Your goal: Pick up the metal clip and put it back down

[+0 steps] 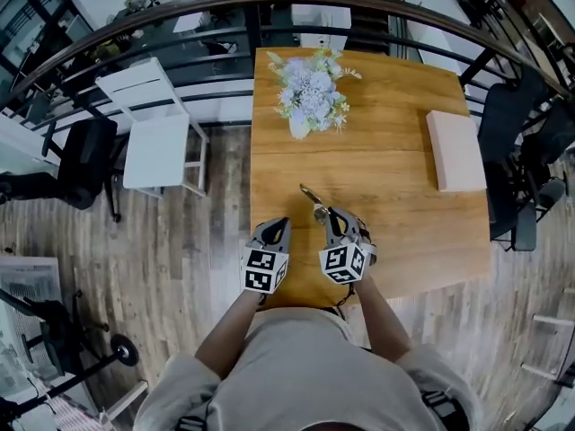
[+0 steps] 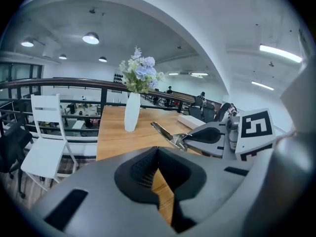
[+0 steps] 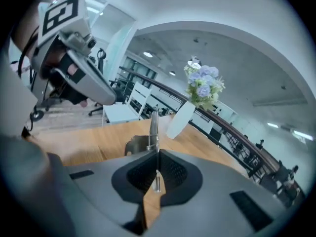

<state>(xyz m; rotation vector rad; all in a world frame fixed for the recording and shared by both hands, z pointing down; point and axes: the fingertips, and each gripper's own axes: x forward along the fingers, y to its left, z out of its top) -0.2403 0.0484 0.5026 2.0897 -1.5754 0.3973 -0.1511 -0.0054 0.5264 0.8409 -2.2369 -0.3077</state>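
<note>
The metal clip (image 1: pixel 313 199) (image 3: pixel 153 125) is a slim silvery piece that sticks out forward from my right gripper (image 1: pixel 330 215) (image 3: pixel 157 154), which is shut on its near end. In the left gripper view the clip (image 2: pixel 165 132) points up and to the left, above the wooden table (image 1: pixel 404 223). My left gripper (image 1: pixel 280 225) (image 2: pixel 158 149) hangs close beside the right one over the table's front edge, shut with nothing between its jaws.
A white vase of pale blue flowers (image 1: pixel 310 97) stands at the far middle of the table. A flat pinkish box (image 1: pixel 455 149) lies near its right edge. A white chair (image 1: pixel 153 137) stands left of the table, dark chairs (image 1: pixel 517 142) to the right.
</note>
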